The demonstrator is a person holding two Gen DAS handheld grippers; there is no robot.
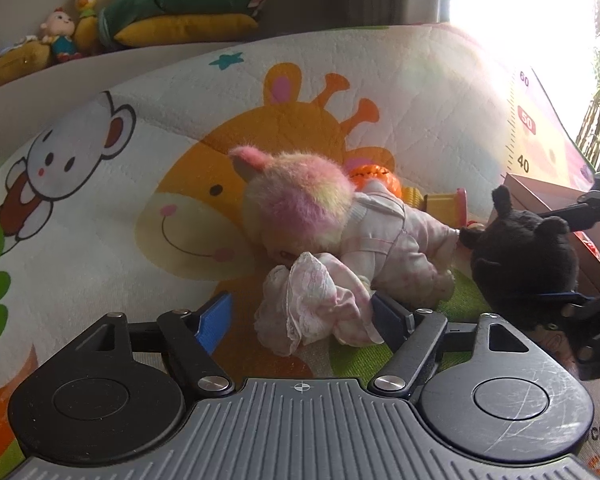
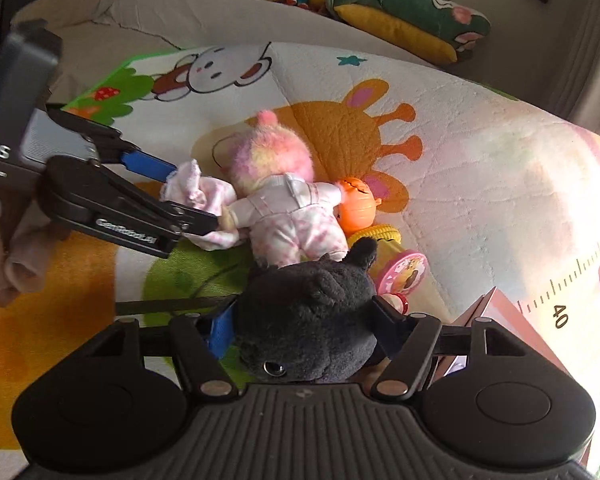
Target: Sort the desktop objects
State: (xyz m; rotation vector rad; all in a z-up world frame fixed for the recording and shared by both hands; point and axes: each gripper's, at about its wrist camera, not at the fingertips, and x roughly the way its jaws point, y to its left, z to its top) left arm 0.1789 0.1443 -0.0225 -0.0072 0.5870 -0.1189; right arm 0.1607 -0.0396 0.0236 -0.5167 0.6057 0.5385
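Observation:
A doll [image 1: 332, 220] with pink and yellow fuzzy hair and pink-white clothes lies face down on the play mat; it also shows in the right wrist view [image 2: 284, 208]. My left gripper [image 1: 304, 316] is open, its blue pads on either side of the doll's frilly pink sleeve [image 1: 312, 304]; it shows in the right wrist view [image 2: 188, 196] too. My right gripper [image 2: 304, 328] is shut on a dark grey plush animal [image 2: 312, 320], held just above the mat beside the doll's legs. That plush shows in the left wrist view [image 1: 524, 256].
An orange pumpkin toy [image 2: 356, 204], a yellow toy [image 2: 376, 236] and a pink round toy [image 2: 404, 272] lie beyond the doll. A pink cardboard box [image 2: 496, 320] stands at the right. Plush toys [image 2: 404, 12] line the sofa behind the mat [image 2: 480, 152].

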